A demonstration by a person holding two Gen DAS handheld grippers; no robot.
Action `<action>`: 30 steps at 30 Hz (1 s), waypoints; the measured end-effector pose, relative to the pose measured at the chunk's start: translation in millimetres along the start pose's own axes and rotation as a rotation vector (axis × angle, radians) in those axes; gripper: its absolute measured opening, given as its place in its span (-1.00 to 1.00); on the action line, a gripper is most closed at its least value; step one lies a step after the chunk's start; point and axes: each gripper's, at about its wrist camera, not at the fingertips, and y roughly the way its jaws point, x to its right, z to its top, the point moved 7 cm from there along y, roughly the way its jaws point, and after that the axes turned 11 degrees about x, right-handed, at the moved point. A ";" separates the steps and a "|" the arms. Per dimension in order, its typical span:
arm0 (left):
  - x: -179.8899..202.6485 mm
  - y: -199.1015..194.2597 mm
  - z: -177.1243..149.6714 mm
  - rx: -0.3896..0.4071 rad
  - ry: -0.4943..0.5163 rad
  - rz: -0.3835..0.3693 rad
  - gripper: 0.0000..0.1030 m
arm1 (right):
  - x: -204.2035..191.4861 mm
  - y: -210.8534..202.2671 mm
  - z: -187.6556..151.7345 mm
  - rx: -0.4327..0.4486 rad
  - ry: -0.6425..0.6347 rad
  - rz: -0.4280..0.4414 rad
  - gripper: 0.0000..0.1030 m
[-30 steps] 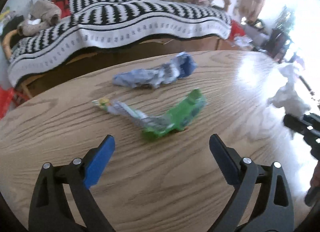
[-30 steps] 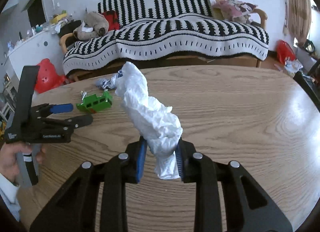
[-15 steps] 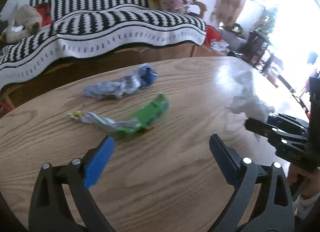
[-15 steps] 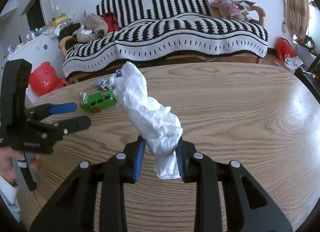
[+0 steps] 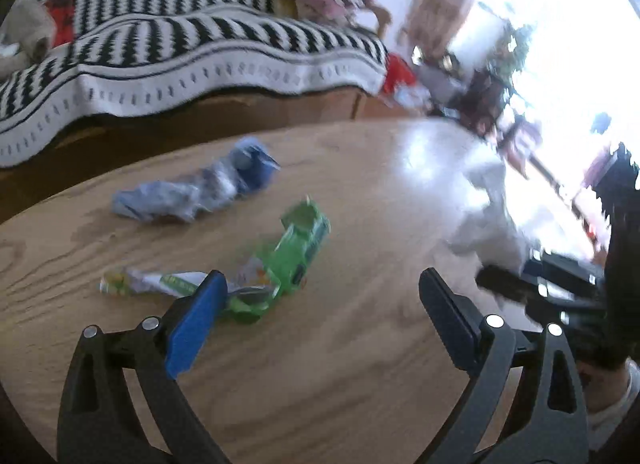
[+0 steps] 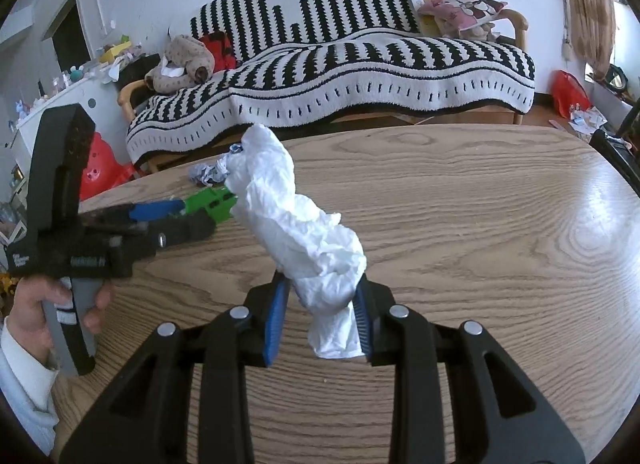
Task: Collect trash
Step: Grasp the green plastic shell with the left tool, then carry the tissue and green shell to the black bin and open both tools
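My right gripper is shut on a crumpled white tissue and holds it above the wooden table. My left gripper is open and empty, low over the table, with its left finger just in front of a green crushed carton and its attached wrapper. A crumpled blue-grey wrapper lies beyond it. In the right wrist view the left gripper reaches toward the green carton. The tissue shows blurred in the left wrist view.
A sofa with a black-and-white striped blanket stands behind the table, with a stuffed toy on it. A red plastic item sits at the left. The right gripper's body is at the right of the left wrist view.
My left gripper has moved forward and right, closer to the green carton. My right gripper has kept hold of the tissue and hardly moved.
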 end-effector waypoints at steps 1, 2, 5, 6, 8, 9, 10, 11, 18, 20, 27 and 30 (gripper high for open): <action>4.7 0.1 -1.5 -0.016 0.023 -0.006 0.81 | -0.4 0.0 0.1 0.001 0.003 0.005 -0.42; 8.4 0.7 -3.7 -0.034 0.028 -0.021 0.81 | -0.7 -0.4 -0.1 0.002 0.005 0.010 -0.42; 21.6 1.5 -9.1 -0.075 0.003 -0.094 0.81 | 1.5 -2.1 0.0 0.006 0.012 0.011 -0.41; 24.9 1.8 -7.2 -0.064 0.008 -0.088 0.81 | 3.5 -2.8 0.1 0.007 0.015 0.005 -0.41; 22.8 3.7 -3.3 -0.040 0.033 -0.016 0.82 | 7.5 -3.9 0.2 0.010 0.019 -0.010 -0.41; 20.5 5.5 -1.6 -0.031 0.051 0.034 0.81 | 9.5 -4.3 0.1 0.010 0.021 -0.018 -0.41; 19.4 7.2 -0.2 -0.018 0.071 0.071 0.81 | 12.3 -4.8 0.1 0.010 0.024 -0.026 -0.41; 18.9 8.7 0.0 -0.013 0.085 0.087 0.81 | 14.8 -5.3 0.0 0.010 0.028 -0.032 -0.41; 38.7 26.8 14.7 -0.035 0.233 0.134 0.82 | 24.8 -6.9 -0.2 0.016 0.075 -0.022 -0.39; 35.1 39.2 21.1 -0.069 0.243 0.153 0.81 | 24.6 -7.6 -0.8 0.017 0.080 -0.013 -0.39; 24.4 62.2 22.6 -0.150 0.111 0.094 -0.38 | 31.7 -11.5 -1.0 0.024 0.113 -0.012 -0.39; 32.7 48.6 28.0 -0.119 0.107 0.083 -0.38 | 34.3 -15.7 -1.3 0.034 0.111 -0.036 -0.39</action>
